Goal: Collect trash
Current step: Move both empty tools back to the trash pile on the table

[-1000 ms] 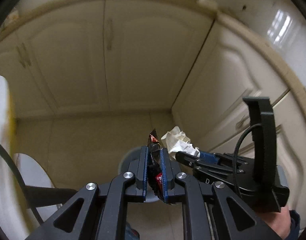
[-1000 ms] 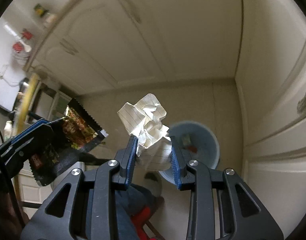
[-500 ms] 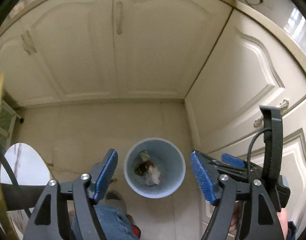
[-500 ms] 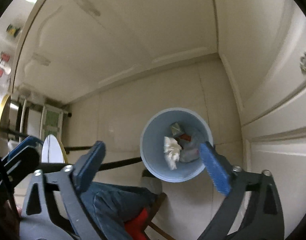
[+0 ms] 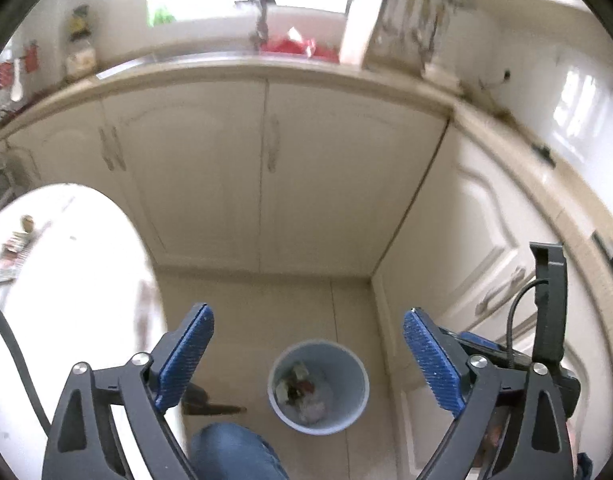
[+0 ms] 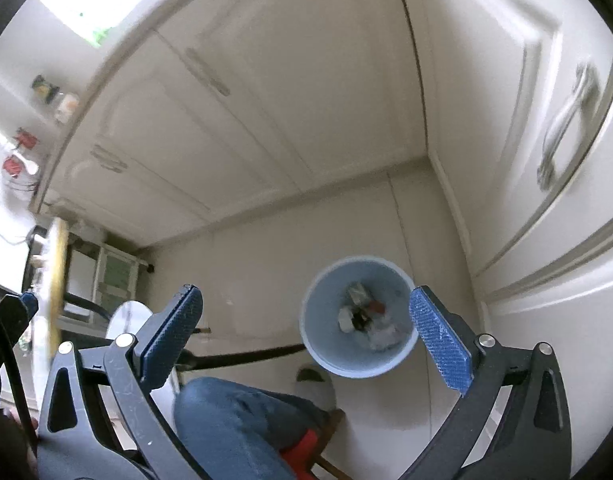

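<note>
Blue bin [image 5: 318, 388] holding wrappers, no legible writing, left tool [image 5: 306, 354] just spread, right tool [image 6: 306, 338] spread, both empty

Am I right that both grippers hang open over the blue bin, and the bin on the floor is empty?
Not quite. The left gripper and right gripper are open with nothing between the jaws, but the blue bin is not empty: the right wrist view shows crumpled paper and wrappers inside it.

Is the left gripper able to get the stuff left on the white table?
Probably yes. The left gripper is open and empty, the white table sits just to its left, and nothing stands between it and the blurry litter there.
</note>
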`<state>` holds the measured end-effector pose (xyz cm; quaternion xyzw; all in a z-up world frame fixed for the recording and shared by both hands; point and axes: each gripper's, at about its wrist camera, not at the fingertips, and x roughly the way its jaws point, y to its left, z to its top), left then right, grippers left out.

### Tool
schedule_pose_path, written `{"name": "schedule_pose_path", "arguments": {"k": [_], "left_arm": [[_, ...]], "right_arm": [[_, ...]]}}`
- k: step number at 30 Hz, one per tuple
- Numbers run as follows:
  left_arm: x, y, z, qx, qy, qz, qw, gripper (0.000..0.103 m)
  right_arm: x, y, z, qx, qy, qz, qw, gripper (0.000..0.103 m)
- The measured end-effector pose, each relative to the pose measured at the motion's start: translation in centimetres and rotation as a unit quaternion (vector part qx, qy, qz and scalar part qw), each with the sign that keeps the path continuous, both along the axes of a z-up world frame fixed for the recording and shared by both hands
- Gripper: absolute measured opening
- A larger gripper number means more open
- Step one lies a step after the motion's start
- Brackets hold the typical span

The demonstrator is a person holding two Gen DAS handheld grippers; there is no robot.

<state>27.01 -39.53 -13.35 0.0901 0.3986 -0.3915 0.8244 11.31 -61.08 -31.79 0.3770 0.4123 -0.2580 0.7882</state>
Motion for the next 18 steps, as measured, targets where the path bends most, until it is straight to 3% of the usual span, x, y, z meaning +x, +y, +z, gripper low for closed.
{"name": "schedule_pose_path", "arguments": {"k": [10,18], "left_arm": [[-2.4,14.0,5.5,-0.061,-0.073,0.078,0.9924,0.101],[-3.4,27.4,7.5,-0.092,-0.098,0.166,0.977,0.102]], "right_arm": [[3.4,7.4,11.5,-0.085,-0.071,0.069,0.991,0.103],[8.6,18.9,18.5,-0.151,-0.115,0.181,0.965,0.103]]}}
